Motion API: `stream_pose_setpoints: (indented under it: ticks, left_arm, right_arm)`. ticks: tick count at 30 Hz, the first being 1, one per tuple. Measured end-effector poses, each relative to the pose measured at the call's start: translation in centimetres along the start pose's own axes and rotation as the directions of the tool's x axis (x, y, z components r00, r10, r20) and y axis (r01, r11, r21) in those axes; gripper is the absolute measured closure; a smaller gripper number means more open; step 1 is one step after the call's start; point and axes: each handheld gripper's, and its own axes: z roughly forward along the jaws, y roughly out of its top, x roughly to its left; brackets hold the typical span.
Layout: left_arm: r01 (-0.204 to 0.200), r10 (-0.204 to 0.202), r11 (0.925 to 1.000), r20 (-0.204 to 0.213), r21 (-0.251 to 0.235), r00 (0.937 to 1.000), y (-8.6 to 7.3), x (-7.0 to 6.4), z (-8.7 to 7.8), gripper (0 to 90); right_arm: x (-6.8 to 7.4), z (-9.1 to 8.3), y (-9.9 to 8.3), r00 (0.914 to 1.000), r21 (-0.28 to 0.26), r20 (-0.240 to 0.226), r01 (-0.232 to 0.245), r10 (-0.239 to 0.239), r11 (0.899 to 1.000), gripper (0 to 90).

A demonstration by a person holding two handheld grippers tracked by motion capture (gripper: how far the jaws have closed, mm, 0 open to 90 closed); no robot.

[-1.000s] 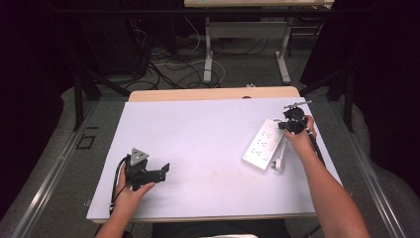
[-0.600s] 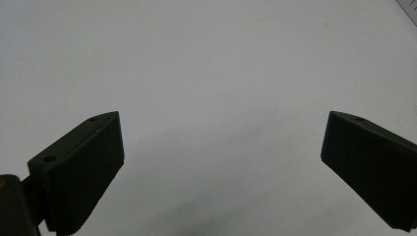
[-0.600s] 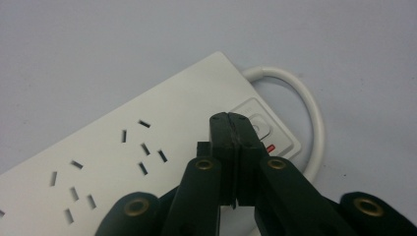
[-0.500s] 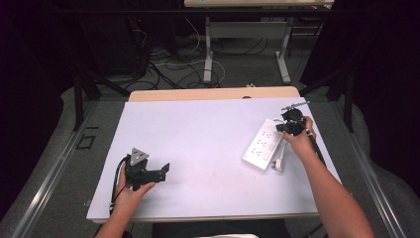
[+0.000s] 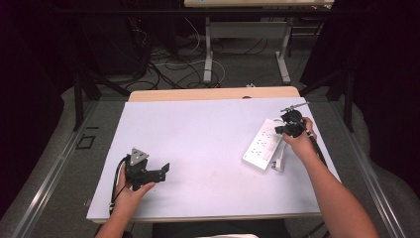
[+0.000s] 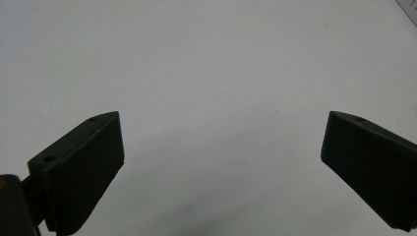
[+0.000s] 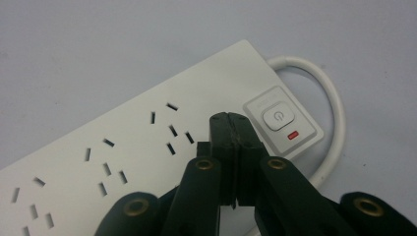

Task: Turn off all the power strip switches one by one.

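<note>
Across the middle, a wide white table, its far edge backed by a strip of bare wood. Beyond that, on the floor, a tangle of cables around the legs of another desk.

On the right side of the table, toward the far end, a white power strip, lying flat and angled, one end near, the other far. On its face, rows of socket slots and, at the far end, a power button with a small red mark just beside it. From that same end, a white cord, looping round to the right of the strip. Just off the near right corner, a white plug flat on the table.

Over the far end of the strip, the right gripper, held in the right hand, jaws pressed together with nothing between them, tips just beside the power button; touching the strip or not, cannot tell.

Well apart, on the near left, the left gripper, held in the left hand, jaws spread wide over bare table, gripping nothing.
</note>
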Motion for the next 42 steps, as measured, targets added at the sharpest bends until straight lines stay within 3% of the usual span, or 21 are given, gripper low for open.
stream_pose_setpoints:
  ticks: [42]
  left_arm:
    - [-0.010, 0.010, 0.9999, -0.005, -0.001, 0.9999, 0.0, 0.0, -0.1, 3.0]
  right_arm:
    - [2.1, -1.3, -0.7, 0.9981, 0.046, -0.045, 0.044, -0.042, 0.998, 89.4]
